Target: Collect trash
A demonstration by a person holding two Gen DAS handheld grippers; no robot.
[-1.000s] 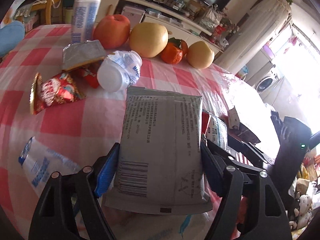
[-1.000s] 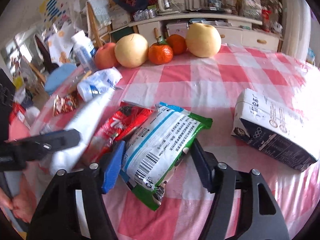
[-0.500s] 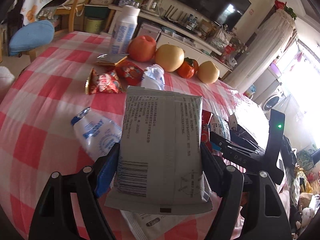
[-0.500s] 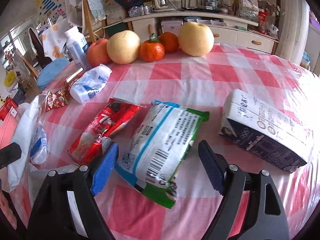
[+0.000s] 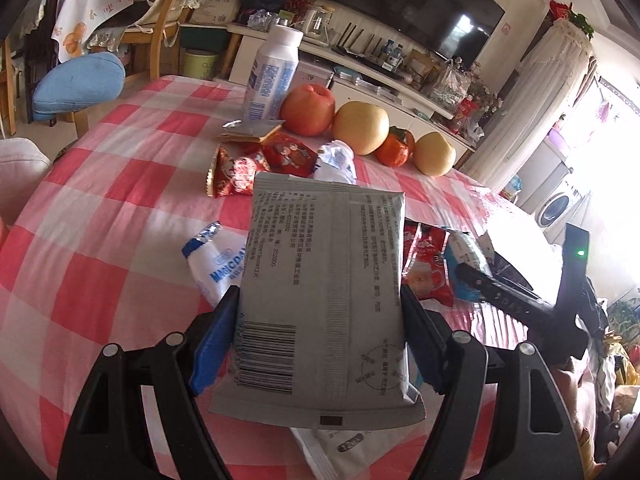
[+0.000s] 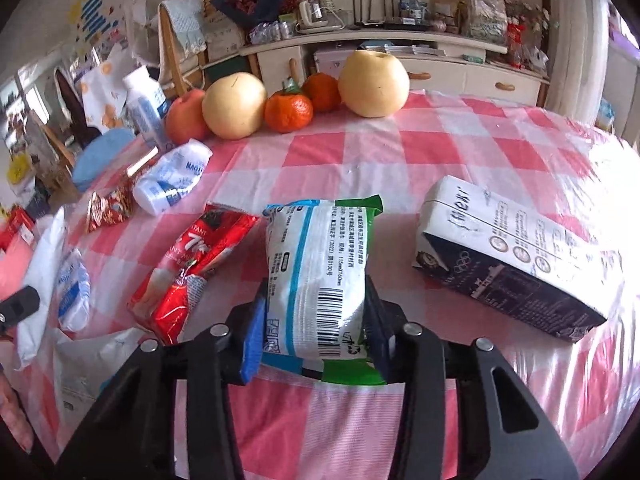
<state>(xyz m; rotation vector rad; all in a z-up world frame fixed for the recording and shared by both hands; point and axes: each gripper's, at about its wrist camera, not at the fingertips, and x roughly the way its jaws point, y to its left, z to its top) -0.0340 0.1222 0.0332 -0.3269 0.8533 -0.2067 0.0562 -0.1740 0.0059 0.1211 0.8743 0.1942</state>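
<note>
The left tool [image 5: 320, 344] grips a grey packet [image 5: 326, 280], lifted for binning; the right tool [image 6: 314, 320] is closing on a green-edged packet [image 6: 320, 276].

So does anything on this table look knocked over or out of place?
Yes. One white bottle lies tipped on its side near the fruit, while another white bottle stands upright. A milk carton also lies flat, and wrappers are scattered across the checked tablecloth.

**Red checks, grey pouch, green trim**

Tablecloth [image 6: 440, 160] shows red, pink and white checks. Grey pouch [image 5: 326, 300] carries black print. Packet [image 6: 320, 276] is white, blue-striped, green-edged. Carton [image 6: 512, 264] is white over navy. Sachet [image 6: 192, 264] is red.
</note>
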